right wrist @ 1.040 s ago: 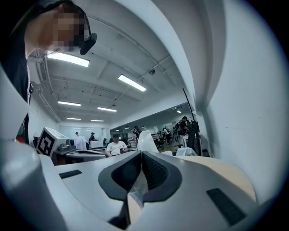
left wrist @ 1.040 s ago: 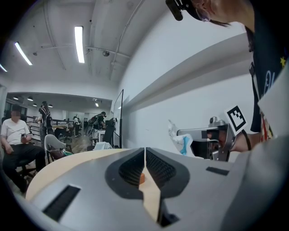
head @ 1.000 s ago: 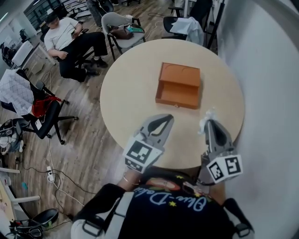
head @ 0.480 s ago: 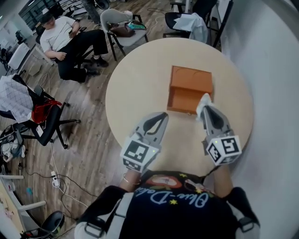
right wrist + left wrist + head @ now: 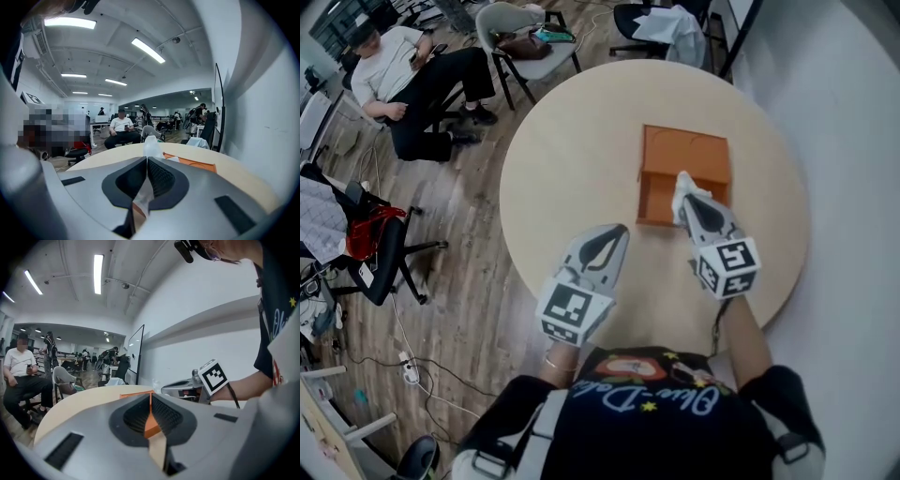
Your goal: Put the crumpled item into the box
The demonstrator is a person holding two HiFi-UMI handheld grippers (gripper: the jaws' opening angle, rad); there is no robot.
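An open orange box [image 5: 684, 159] lies on the round beige table [image 5: 572, 169]. My right gripper [image 5: 685, 194] is shut on a crumpled white item [image 5: 682, 184] and hangs over the box's near part. In the right gripper view the white item [image 5: 151, 145] sticks up past the closed jaws, with the box [image 5: 194, 162] beyond them. My left gripper [image 5: 606, 238] is shut and empty, over the table left of the box and nearer to me. The box [image 5: 133, 394] shows beyond its jaws in the left gripper view.
A white wall [image 5: 844, 141] runs close along the table's right side. Office chairs [image 5: 520, 42] and a seated person [image 5: 403, 80] are beyond the table's far left edge. Cables lie on the wooden floor [image 5: 441, 309] to the left.
My right gripper has carried the white item forward and left, from the table's near right part to above the box. The left gripper has stayed in about the same place.
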